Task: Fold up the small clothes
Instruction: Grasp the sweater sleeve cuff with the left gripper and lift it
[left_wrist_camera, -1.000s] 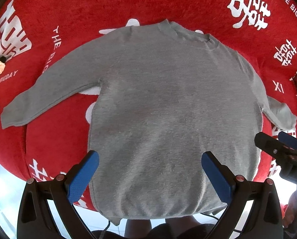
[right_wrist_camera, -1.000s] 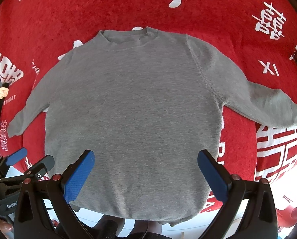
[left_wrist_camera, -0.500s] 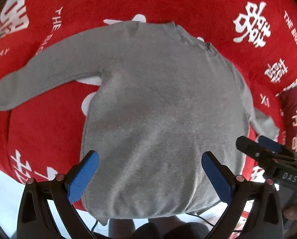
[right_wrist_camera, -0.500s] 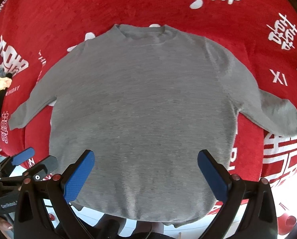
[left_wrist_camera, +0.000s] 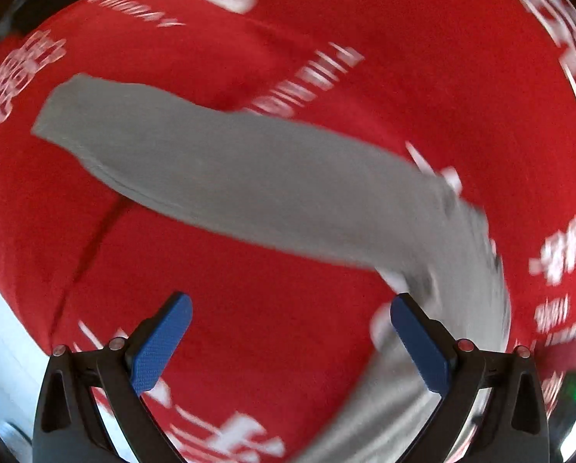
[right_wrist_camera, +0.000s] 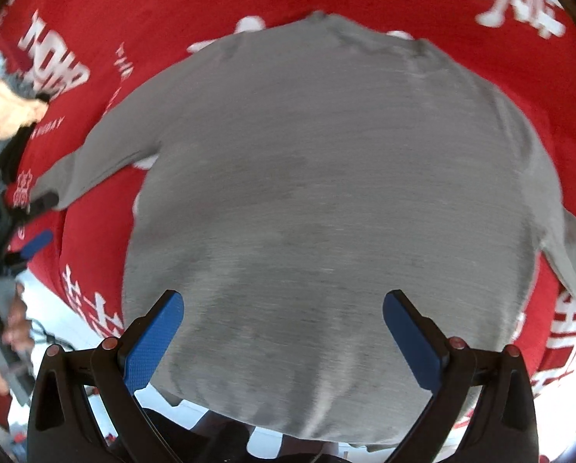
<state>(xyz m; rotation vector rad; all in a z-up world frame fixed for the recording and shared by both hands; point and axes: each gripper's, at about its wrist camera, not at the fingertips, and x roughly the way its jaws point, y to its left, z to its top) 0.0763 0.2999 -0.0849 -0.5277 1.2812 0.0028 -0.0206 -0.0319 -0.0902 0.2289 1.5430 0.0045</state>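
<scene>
a red cloth (right_wrist_camera: 218, 4) printed with white characters and lettering covers the whole work surface, filling the background of both wrist views; a pale floor or table edge shows along the lower left of each.

on that cloth lies a grey long-sleeved sweater (right_wrist_camera: 326, 193), spread flat with its front up, neckline at the far side and hem nearest the camera in the right wrist view. its body takes up most of that view. one sleeve (left_wrist_camera: 226, 177) stretches out to the left across the red cloth, cuff at the far left; in the left wrist view this sleeve crosses the frame diagonally, blurred, and joins the body at the lower right. the other sleeve runs off toward the right edge of the right wrist view.

the right gripper (right_wrist_camera: 284, 332) hangs over the hem area of the sweater with its blue-padded fingers set wide apart and nothing between them. the left gripper (left_wrist_camera: 292, 337) is over bare red cloth just below the outstretched sleeve, its fingers likewise spread wide and holding nothing.

at the far left of the right wrist view a small heap of other clothes (right_wrist_camera: 10, 112), pale orange and dark, sits at the edge of the cloth, and a hand (right_wrist_camera: 14, 328) shows near the lower left.
</scene>
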